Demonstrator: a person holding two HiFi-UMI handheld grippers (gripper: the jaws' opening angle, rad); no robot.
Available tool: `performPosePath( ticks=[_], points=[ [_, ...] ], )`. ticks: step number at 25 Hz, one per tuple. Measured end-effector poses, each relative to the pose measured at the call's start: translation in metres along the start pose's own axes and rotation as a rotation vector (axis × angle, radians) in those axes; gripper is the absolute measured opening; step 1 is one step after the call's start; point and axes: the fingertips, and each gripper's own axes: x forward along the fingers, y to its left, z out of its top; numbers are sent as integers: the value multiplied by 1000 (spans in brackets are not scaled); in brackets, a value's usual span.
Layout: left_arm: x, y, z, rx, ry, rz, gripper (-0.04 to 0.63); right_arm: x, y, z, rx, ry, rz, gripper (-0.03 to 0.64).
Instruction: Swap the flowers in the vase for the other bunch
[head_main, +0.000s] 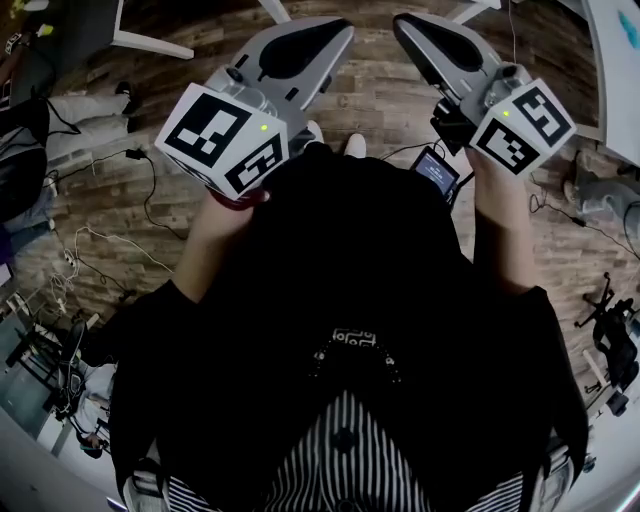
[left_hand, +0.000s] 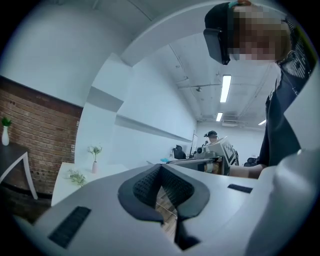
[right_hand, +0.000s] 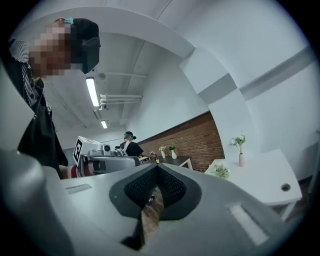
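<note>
A small pink vase (left_hand: 94, 167) with pale flowers (left_hand: 94, 150) stands far off on a white table (left_hand: 62, 186). A loose green bunch (left_hand: 76, 176) lies in front of it. The right gripper view shows the same vase (right_hand: 241, 160), bunch (right_hand: 220, 171) and table (right_hand: 262, 177) at its right. I stand away from the table, and both grippers are raised side by side over the wood floor. My left gripper (head_main: 340, 25) and right gripper (head_main: 400, 20) are shut with nothing between the pads.
Cables (head_main: 110, 240) trail over the wood floor to the left, and a small screen device (head_main: 438, 172) lies ahead of my feet. A dark table (right_hand: 172, 161) with two vases stands by the brick wall. Another person (right_hand: 129, 142) works in the background.
</note>
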Motion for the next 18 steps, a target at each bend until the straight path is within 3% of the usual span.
performPosePath(
  ticks=[7,12,18],
  points=[
    [26,-26,-4,-2,39,-74,5,-35,-21,-5,33,-35,-31,5],
    [43,-30,-6,51,58,-74,6,-47,-29,-4,46,-51,-44,5],
    [60,-20,0,0,27,-107,5,-45,-42,6,29,-51,-45,5]
  ],
)
